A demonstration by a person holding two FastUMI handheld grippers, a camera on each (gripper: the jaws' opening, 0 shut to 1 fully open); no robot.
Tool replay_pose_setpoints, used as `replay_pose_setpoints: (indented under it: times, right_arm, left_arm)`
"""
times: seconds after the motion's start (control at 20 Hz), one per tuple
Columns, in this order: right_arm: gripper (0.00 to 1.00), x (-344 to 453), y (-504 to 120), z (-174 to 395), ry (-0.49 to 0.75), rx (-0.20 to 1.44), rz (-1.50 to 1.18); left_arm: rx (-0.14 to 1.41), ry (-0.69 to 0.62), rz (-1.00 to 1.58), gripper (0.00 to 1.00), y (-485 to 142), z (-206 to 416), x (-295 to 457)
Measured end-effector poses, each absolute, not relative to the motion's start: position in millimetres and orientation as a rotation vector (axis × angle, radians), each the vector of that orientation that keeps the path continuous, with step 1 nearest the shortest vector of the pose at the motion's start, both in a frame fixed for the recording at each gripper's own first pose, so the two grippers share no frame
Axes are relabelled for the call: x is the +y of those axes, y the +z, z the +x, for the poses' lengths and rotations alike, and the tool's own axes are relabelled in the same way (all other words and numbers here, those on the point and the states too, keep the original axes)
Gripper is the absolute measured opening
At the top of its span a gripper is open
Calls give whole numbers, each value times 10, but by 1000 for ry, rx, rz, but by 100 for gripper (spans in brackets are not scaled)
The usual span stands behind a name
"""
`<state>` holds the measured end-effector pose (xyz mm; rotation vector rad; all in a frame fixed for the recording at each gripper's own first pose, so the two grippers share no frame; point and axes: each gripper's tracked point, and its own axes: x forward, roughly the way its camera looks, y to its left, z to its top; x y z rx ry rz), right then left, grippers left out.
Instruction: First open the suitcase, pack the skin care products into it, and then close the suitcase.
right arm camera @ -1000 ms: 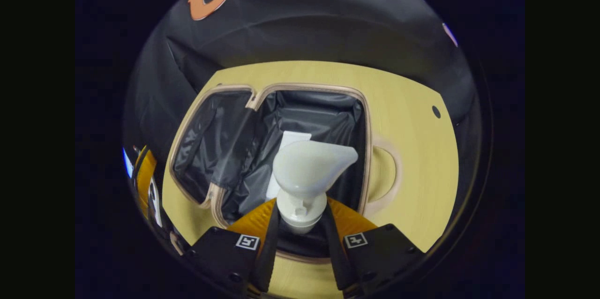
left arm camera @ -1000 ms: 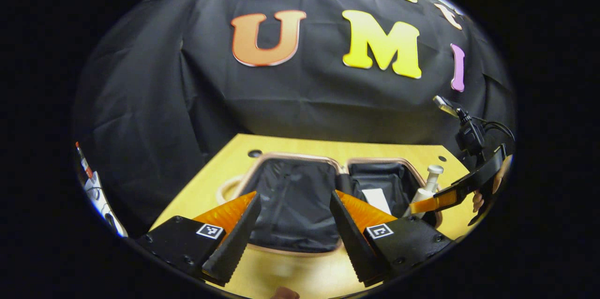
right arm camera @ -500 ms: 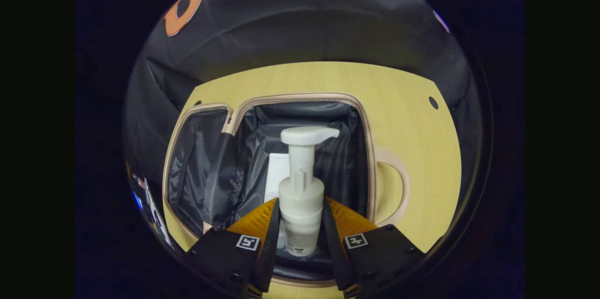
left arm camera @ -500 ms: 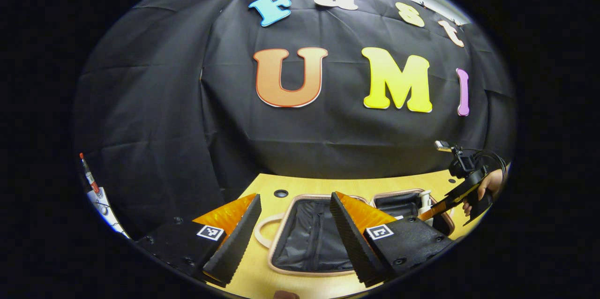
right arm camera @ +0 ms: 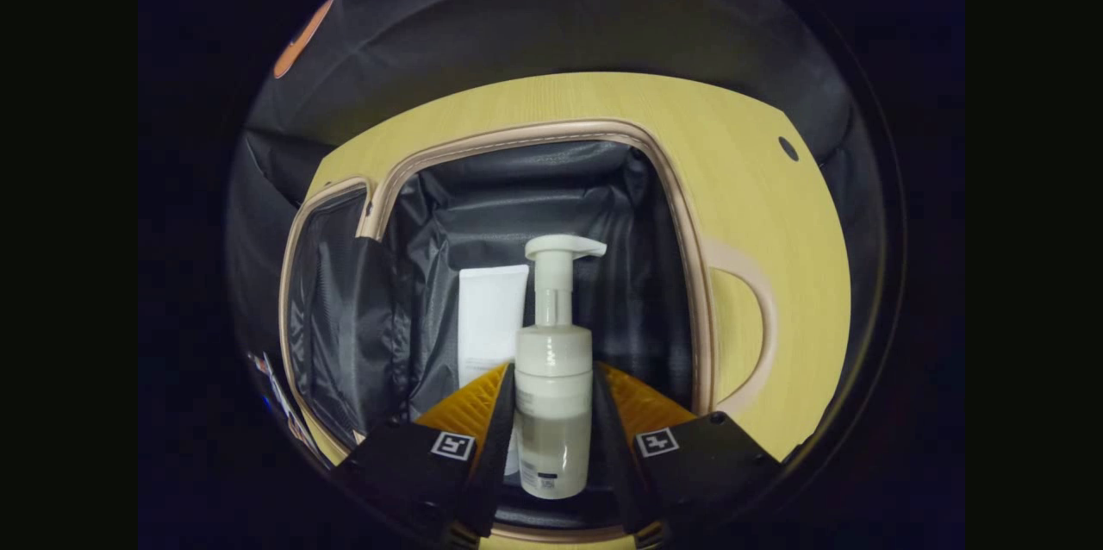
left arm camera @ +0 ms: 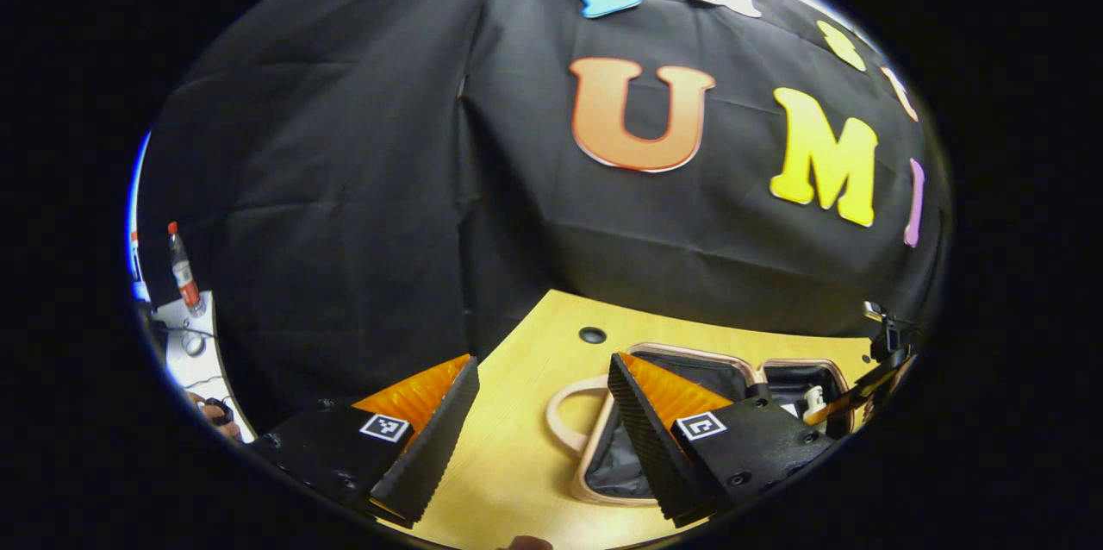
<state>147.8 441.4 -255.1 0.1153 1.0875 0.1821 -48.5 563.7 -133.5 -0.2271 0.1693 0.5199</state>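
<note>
The suitcase (right arm camera: pixel 681 214) lies open on the wooden table, black lining inside a beige rim. My right gripper (right arm camera: pixel 551 446) is shut on a white pump bottle (right arm camera: pixel 553 386), held lying low inside the right half of the case. A white tube (right arm camera: pixel 489 317) rests on the lining just left of the bottle. In the left gripper view my left gripper (left arm camera: pixel 539 438) stands open over bare table left of the suitcase (left arm camera: pixel 681 356), its handle (left arm camera: pixel 564 412) close by. The right gripper (left arm camera: pixel 849 395) with the bottle (left arm camera: pixel 813 399) shows small at the far right.
The table (left arm camera: pixel 517 446) has a round hole (left arm camera: pixel 592 334) near its back edge and another hole (right arm camera: pixel 788 148) at the right. A red-capped bottle (left arm camera: pixel 182 270) stands on a side surface at far left, outside the booth. A beige handle (right arm camera: pixel 745 326) sticks out right of the case.
My right gripper has lowered and tipped the pump bottle deeper into the case. My left gripper has swung left, away from the suitcase, staying open.
</note>
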Motion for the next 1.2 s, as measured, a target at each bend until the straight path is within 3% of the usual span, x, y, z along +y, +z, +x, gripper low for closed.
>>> replay_pose_setpoints:
  times: [0.25, 0.5, 0.75, 0.8, 0.85, 0.95, 1.15, 1.2]
  right_arm:
    - [58, 4417, -2449, 1378, 199, 1092, 198]
    - [77, 4350, -1912, 1144, 282, 959, 209]
    - [80, 4112, -1206, 492, 469, 823, 260]
    - [80, 3939, -1117, 372, 473, 798, 247]
    - [80, 3763, -1062, 266, 464, 778, 230]
    - [80, 3388, -1003, 71, 425, 749, 202]
    - [80, 2868, -969, -218, 335, 737, 247]
    - [80, 2765, -979, -251, 310, 739, 265]
  left_arm:
    - [226, 537, -445, 98, -1739, -437, 5905]
    - [319, 492, -660, 99, -2333, -140, 5872]
    - [406, 415, -899, 99, -2768, 92, 5663]
    - [421, 407, -945, 87, -2847, 119, 5625]
    - [426, 401, -992, 98, -2908, 150, 5608]
    - [415, 401, -1087, 97, -2982, 211, 5608]
    - [333, 290, -1268, 94, -2901, 379, 5473]
    - [333, 273, -1291, 85, -2892, 396, 5431]
